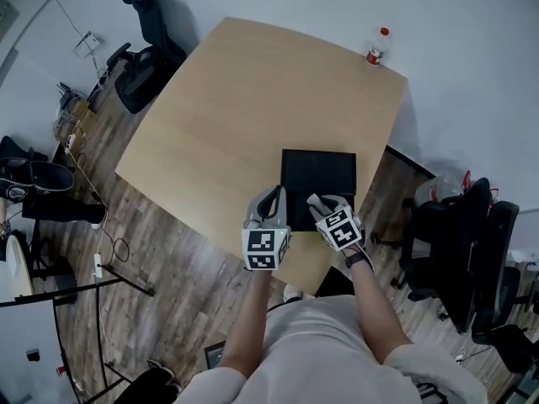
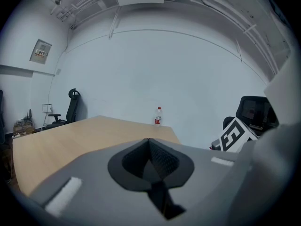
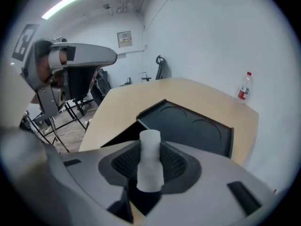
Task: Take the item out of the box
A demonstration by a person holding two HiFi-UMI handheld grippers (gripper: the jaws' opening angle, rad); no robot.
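Observation:
A flat black box (image 1: 317, 179) lies on the wooden table (image 1: 236, 116) near its front edge. In the right gripper view the box (image 3: 193, 126) shows two round hollows in its top face. My right gripper (image 3: 150, 150) is shut on a white cylinder (image 3: 150, 160), which stands upright between the pads, just short of the box. In the head view the right gripper (image 1: 317, 202) hovers at the box's near edge. My left gripper (image 1: 274, 199) sits beside the box's near left corner. Seen in its own view, the left gripper (image 2: 149, 150) is shut with nothing in it.
A water bottle (image 1: 377, 46) with a red cap stands at the table's far right corner. Black office chairs stand at the far left (image 1: 147, 53) and at the right (image 1: 467, 242). The table's front edge runs just under both grippers.

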